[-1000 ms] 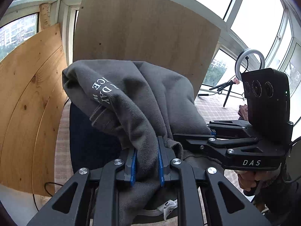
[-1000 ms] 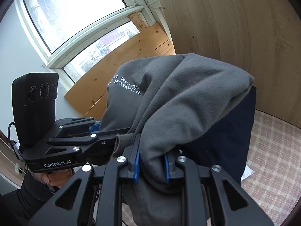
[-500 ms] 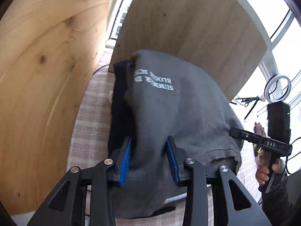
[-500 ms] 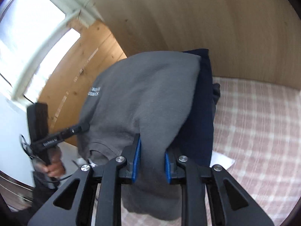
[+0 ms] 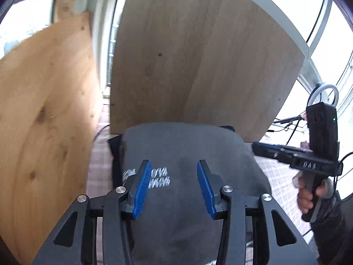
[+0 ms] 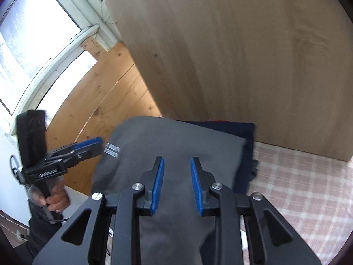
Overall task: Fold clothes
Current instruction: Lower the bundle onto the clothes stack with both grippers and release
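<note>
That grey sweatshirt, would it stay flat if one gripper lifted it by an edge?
Probably not: the grey sweatshirt looks soft and thick, so it would likely droop and unfold. It lies on a navy garment, which might drag along.

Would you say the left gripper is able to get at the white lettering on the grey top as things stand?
Probably yes. The left gripper is above the grey top with its jaws open, and the lettering lies uncovered just beside its left finger; nothing stands between them.

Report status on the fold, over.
Left gripper open, right gripper open. Grey sweatshirt lies folded on navy garment. Nothing in the way.
</note>
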{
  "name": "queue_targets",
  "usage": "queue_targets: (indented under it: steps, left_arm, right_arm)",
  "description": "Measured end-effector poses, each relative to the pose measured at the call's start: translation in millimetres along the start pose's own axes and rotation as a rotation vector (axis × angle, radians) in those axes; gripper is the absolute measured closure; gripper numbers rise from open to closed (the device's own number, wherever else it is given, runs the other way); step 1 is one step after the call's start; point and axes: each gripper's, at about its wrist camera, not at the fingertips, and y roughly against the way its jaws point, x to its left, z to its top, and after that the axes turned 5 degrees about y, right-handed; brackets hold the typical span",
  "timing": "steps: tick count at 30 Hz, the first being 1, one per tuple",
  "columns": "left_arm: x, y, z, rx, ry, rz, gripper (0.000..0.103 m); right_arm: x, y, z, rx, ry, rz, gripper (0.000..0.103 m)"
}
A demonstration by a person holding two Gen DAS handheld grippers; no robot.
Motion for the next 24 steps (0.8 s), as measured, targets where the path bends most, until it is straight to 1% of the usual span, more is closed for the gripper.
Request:
queue_targets:
  steps: [1,2,3,4,5,7,8,10,12,14,15,17,19,21,22,24]
  left_arm:
    - [5,-12,4,0.014,-0.005,0.047,0.060]
    - [11,-24,9,0.031,-0.011,0.124,0.063]
    - [19,-30,11,0.047,0.009,0.156,0.064]
    - [27,-34,13,0.063,0.037,0.171,0.064]
    - [34,-31,13,0.058,0.068,0.158,0.064]
    - [34,-15,8,0.013,0.069,0.175,0.064]
    - [34,-6,5,-0.011,0.066,0.187,0.064]
    - [26,10,-8,-0.033,0.045,0.171,0.062]
    - [27,16,-31,-0.021,0.064,0.161,0.061]
    - [30,21,-55,-0.005,0.088,0.151,0.059]
    - [31,23,-67,0.003,0.100,0.147,0.059]
    - [34,27,-91,0.020,0.125,0.137,0.059]
    - [37,32,-115,0.036,0.149,0.128,0.057]
    - [39,46,-137,0.025,0.173,0.153,0.059]
    - [41,54,-148,0.018,0.184,0.168,0.059]
    - [44,64,-158,-0.001,0.188,0.170,0.059]
  right_arm:
    - [-5,-10,3,0.023,0.025,-0.071,0.078]
    - [-10,-20,6,0.046,0.051,-0.142,0.078]
    - [-14,-31,8,0.069,0.076,-0.214,0.078]
    - [-20,-35,11,0.077,0.074,-0.238,0.078]
    - [-28,-33,13,0.071,0.046,-0.217,0.078]
    - [-32,-21,16,0.038,0.016,-0.178,0.078]
    - [-29,-14,16,0.019,0.024,-0.167,0.078]
    - [-15,-1,13,0.001,0.059,-0.124,0.078]
    - [2,6,3,0.004,0.091,-0.047,0.078]
    - [18,5,-12,0.038,0.130,-0.007,0.078]
    - [25,1,-22,0.069,0.161,-0.019,0.078]
    - [31,-10,-43,0.159,0.227,-0.076,0.078]
    - [33,-11,-56,0.210,0.275,-0.137,0.078]
    - [37,-1,-56,0.205,0.286,-0.158,0.078]
    - [41,6,-51,0.192,0.288,-0.147,0.078]
    - [56,14,-38,0.155,0.309,-0.106,0.078]
